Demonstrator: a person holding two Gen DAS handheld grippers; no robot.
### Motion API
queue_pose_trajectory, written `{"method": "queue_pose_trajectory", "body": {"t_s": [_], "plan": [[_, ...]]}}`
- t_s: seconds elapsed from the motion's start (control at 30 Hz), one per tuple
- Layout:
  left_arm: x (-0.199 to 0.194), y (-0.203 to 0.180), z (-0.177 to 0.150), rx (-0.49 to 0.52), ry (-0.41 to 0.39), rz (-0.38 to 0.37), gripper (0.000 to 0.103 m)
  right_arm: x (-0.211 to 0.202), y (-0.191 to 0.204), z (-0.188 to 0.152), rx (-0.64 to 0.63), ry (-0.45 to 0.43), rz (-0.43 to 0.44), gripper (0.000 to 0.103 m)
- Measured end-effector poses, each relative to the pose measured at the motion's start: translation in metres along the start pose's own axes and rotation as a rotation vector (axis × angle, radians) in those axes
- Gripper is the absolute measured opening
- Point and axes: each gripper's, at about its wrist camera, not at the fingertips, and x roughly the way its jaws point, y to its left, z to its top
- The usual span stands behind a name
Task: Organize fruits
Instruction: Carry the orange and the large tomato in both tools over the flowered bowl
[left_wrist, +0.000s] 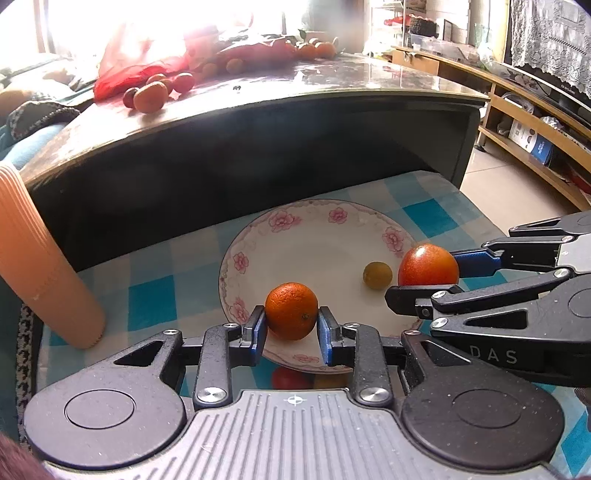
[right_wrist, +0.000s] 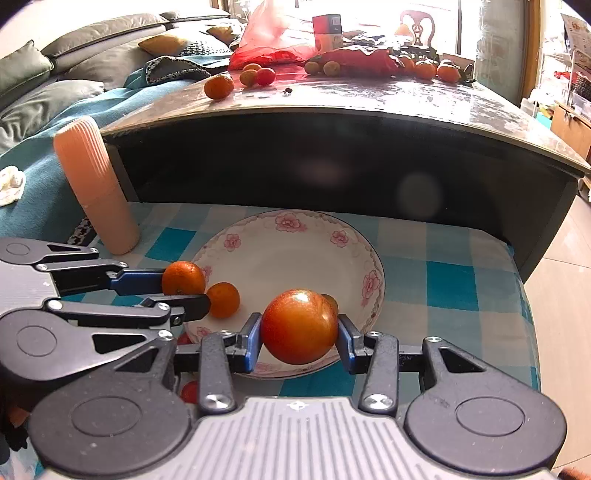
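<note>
Reading "DAS" in pale letters on right tongs (left_wrist: 430, 277) gripping tomato (left_wrist: 428, 265)

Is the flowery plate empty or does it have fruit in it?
Not empty. The plate has a small yellowish fruit lying in it; the other fruits are gripped above it.

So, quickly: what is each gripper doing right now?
Left gripper: closed on the orange, over the plate.
Right gripper: closed on the tomato, over the same plate.
</note>
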Motion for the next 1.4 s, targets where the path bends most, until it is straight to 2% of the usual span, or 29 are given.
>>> {"method": "queue_pose_trajectory", "body": {"t_s": [0.53,0.8,1.4], "plan": [[0.026,0.001,0.003,-0.004,0.027,0.004,0.035,0.026,-0.012,0.001,0.012,0.022,0.001,0.055],[0.032,-0.001,0.005,0.011,0.014,0.012,0.035,0.034,-0.02,0.002,0.03,0.019,0.007,0.055],[0.046,0.005,0.013,-0.009,-0.001,0.015,0.035,0.044,-0.021,0.011,-0.036,-0.035,-0.009,0.056]]}}
